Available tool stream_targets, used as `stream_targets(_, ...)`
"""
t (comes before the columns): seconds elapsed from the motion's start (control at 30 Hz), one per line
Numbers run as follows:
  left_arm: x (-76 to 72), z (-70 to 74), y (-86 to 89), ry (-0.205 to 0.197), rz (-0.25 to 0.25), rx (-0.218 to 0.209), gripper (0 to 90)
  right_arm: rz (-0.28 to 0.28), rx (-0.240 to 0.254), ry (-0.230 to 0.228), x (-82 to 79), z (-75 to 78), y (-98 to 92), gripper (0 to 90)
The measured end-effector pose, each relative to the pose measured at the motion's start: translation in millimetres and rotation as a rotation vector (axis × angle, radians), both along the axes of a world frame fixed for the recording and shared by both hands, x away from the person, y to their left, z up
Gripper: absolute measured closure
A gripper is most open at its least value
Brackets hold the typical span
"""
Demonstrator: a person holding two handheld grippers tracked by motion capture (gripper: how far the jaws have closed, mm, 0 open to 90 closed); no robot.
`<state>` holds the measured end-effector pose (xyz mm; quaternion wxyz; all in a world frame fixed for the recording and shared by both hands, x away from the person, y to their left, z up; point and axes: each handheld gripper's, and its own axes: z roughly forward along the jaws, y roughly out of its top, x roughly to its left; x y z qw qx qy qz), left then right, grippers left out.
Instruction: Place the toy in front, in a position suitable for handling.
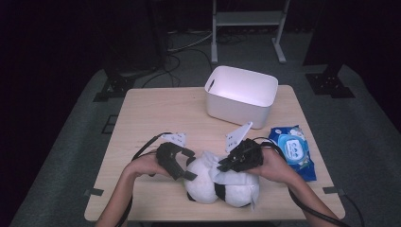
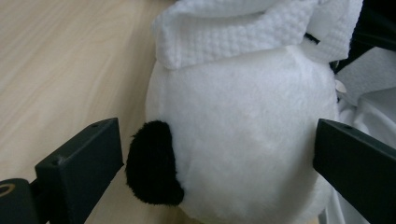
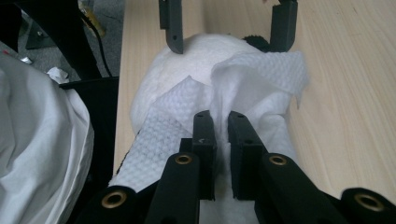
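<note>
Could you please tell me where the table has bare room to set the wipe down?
The table is bare left of the white bin, and at the near left corner. It is crowded around the plush panda and the wipes pack.

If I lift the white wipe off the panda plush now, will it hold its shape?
Probably not: the wipe already drapes and folds over the panda plush, so it looks floppy. It seems thin and light; the right gripper pinching one fold should carry it.

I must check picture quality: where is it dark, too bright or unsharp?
High view: the room around the table is nearly black, and the bin glares white inside. Left gripper view: the toy is evenly lit, the claw edges near the lens soft. Right gripper view: the wipe is sharp, the white cloth at left blurred.
</note>
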<state>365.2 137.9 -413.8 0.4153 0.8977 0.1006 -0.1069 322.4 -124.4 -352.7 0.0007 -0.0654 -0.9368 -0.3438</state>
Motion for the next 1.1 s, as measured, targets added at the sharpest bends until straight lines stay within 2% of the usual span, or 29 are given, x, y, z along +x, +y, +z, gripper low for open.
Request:
stream_targets(0.07,1.6,-2.1,-1.6,0.019,-0.017,0.000,0.0,0.011,-0.001,-0.004,-2.7,0.2,0.4,81.8)
stream_targets(0.17,4.7,-7.0,-4.7,0.068,-0.048,0.001,0.0,0.022,-0.003,-0.007,-6.1,0.2,1.7,81.8)
stream_targets(0.33,5.4,-15.0,-9.9,0.143,-0.096,-0.018,0.0,0.032,-0.001,-0.008,-7.9,0.0,2.3,81.7)
stream_targets(0.4,3.9,-15.2,-11.2,0.132,-0.108,-0.026,4.0,0.029,-0.004,-0.011,-7.5,0.4,2.5,81.7)
stream_targets(0.5,3.7,-13.0,-8.8,0.116,-0.087,-0.027,16.0,0.020,-0.002,-0.010,-5.5,0.7,2.2,81.7)
stream_targets(0.63,0.5,-8.8,-6.3,0.049,-0.065,-0.037,28.6,0.010,0.001,-0.007,-2.0,1.6,2.1,81.8)
stream_targets(0.77,-2.1,-3.6,-3.9,-0.041,-0.027,-0.044,32.0,-0.007,0.004,-0.014,1.1,3.5,2.4,81.9)
stream_targets(0.8,-2.7,-1.5,-3.6,-0.069,-0.015,-0.045,32.2,-0.010,0.003,-0.024,2.2,4.4,2.4,81.9)
stream_targets(0.9,-6.0,6.8,-3.2,-0.191,0.017,-0.026,32.6,-0.029,0.011,-0.037,6.5,8.1,2.2,82.2)
stream_targets(1.0,-9.4,15.5,-2.5,-0.304,0.046,0.009,32.5,-0.046,0.014,-0.052,11.6,13.1,3.5,82.3)
stream_targets(1.1,-12.7,18.5,-0.9,-0.354,0.067,0.031,32.4,-0.063,0.030,-0.075,17.7,18.7,4.9,82.3)
